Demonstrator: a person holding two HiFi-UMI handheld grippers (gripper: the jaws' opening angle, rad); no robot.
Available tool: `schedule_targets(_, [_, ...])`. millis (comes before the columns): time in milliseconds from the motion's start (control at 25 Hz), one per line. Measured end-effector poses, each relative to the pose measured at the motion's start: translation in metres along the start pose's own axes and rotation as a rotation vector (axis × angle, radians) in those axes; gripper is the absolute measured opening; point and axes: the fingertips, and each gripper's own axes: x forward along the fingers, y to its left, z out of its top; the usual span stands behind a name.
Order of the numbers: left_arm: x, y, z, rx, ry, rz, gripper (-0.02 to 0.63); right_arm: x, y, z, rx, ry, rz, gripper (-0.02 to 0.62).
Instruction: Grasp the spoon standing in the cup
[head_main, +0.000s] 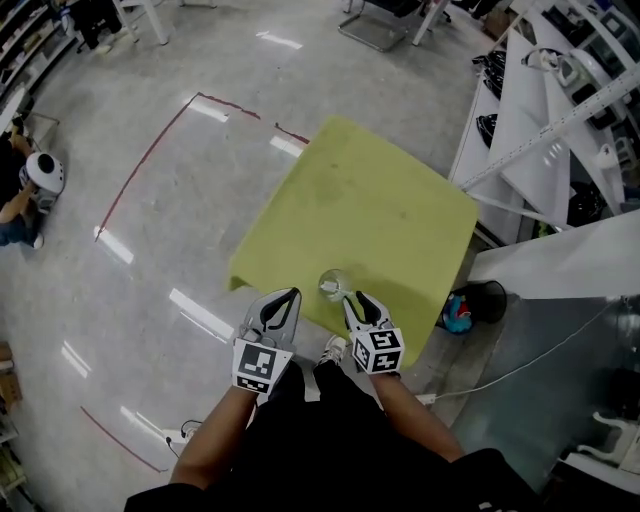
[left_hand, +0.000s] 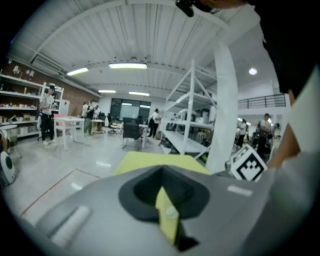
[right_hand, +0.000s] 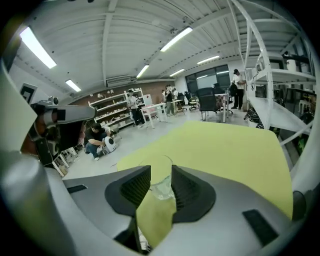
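A yellow-green table (head_main: 380, 200) stands beside white shelving (head_main: 535, 120) on a grey floor (head_main: 150, 100).

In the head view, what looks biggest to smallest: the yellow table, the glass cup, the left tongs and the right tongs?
1. yellow table
2. left tongs and right tongs: look alike, both near the camera, so tied
3. glass cup

Bright ceiling strip lights (right_hand: 37, 47) glare off the floor (head_main: 190, 310); fisheye edges bend.
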Motion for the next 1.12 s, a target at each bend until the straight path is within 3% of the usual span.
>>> schedule_targets(160, [-0.004,0.000,-0.004,-0.003,0.014,0.001,0.006,0.006,-0.007,-0.013,0.015,0.024,-0.030,0.107])
schedule_targets(360, [-0.009,-0.001,-0.008,-0.006,0.022,0.005,0.006,0.011,-0.005,-0.015,0.039,0.015,-0.006,0.101])
schedule_targets(640, [-0.013,-0.006,-0.013,-0.004,0.033,0.002,0.006,0.013,-0.007,-0.014,0.054,0.010,-0.022,0.015])
schedule_targets(920, [-0.016,-0.006,-0.008,0.000,0.022,0.008,0.006,0.001,0.003,0.005,-0.020,-0.030,-0.014,0.012])
schedule_targets(1120, [-0.017,-0.007,0.003,0.013,-0.001,0.017,0.006,-0.017,0.016,0.047,-0.139,-0.117,0.015,0.012])
